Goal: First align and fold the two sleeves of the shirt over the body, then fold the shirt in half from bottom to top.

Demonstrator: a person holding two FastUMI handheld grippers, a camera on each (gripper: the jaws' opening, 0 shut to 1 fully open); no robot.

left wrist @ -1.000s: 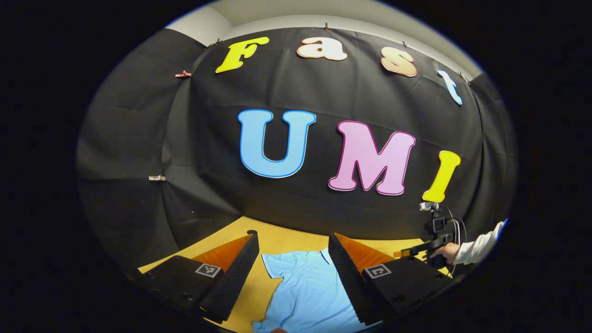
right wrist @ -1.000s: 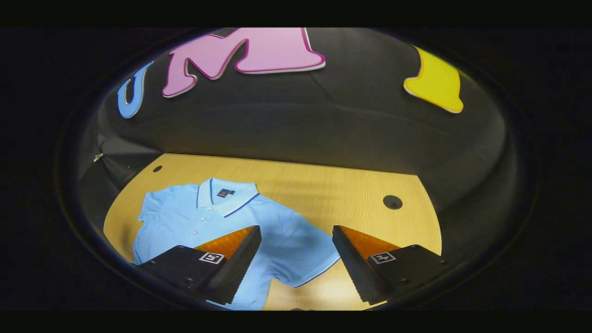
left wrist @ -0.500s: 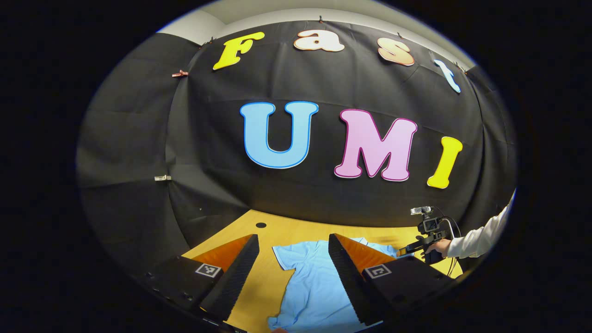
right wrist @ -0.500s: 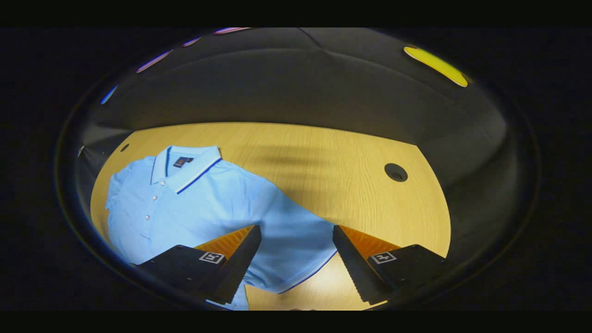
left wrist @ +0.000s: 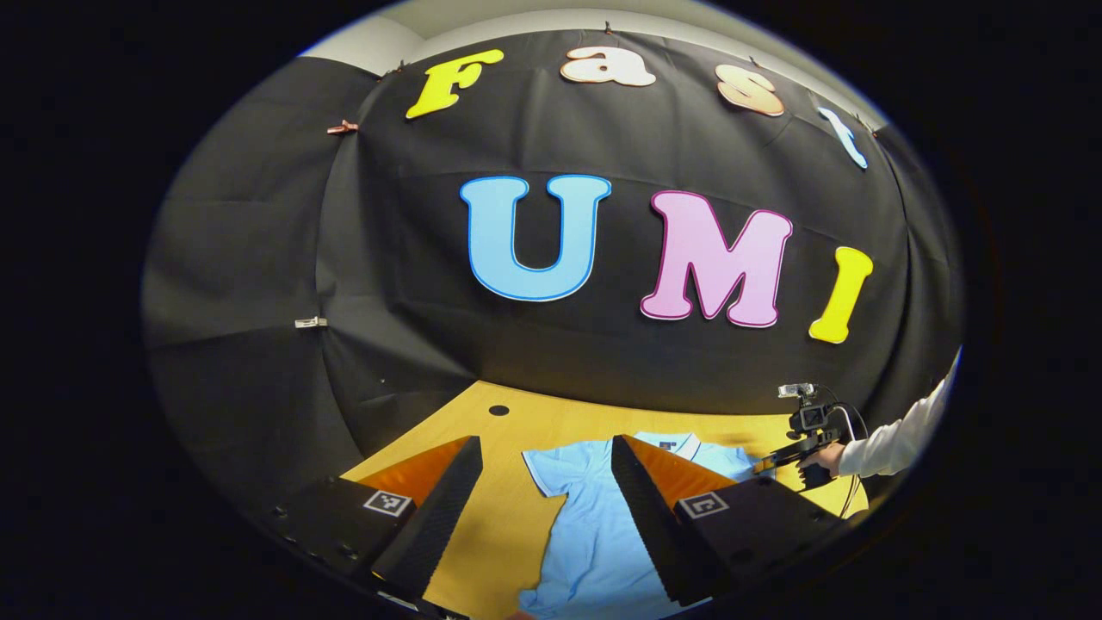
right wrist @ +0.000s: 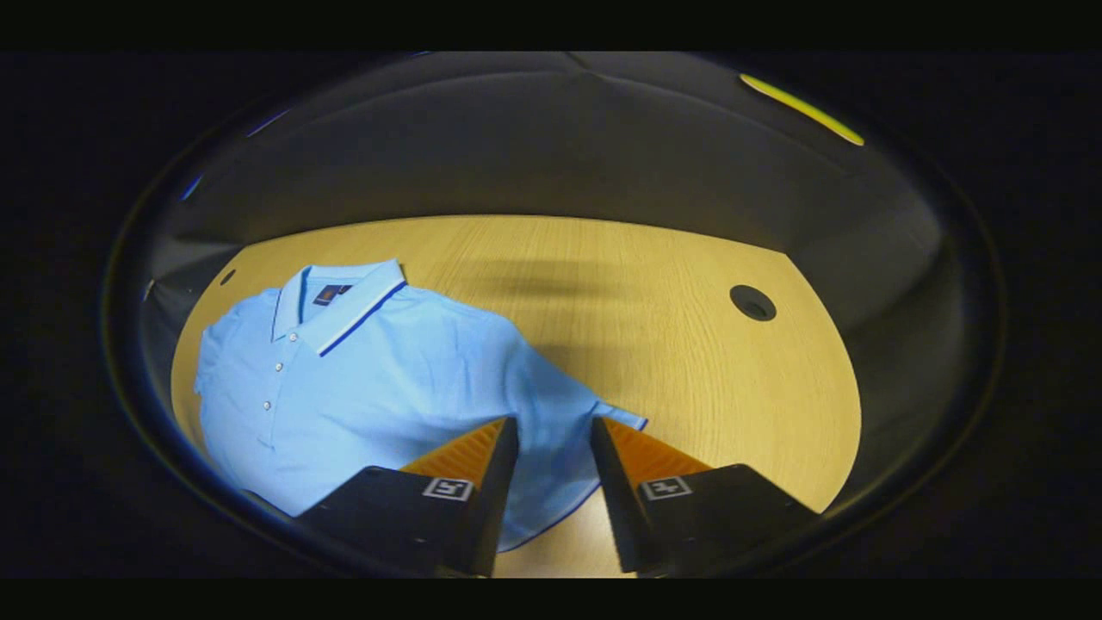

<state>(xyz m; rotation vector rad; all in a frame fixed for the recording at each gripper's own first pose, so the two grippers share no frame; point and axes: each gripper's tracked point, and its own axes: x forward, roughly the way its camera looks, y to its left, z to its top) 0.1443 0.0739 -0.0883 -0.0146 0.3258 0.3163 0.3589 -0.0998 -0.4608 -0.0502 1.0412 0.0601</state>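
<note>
Over shirt [right wrist: 379, 379] sleeve, right claw [right wrist: 554, 430] narrowed

In the left gripper view, the left claw [left wrist: 547, 452] hangs above the wooden surface [left wrist: 499, 525] with its two fingers spread wide apart and nothing between them. Beyond the fingers a light blue shirt [left wrist: 594, 538] lies flat on the surface, collar toward the far wall. At the far right a hand [left wrist: 818, 458] in a white sleeve [left wrist: 895, 439] holds the right claw [left wrist: 766, 468] over the shirt's far side. A small dark hole [left wrist: 498, 410] marks the surface near the wall.
</note>
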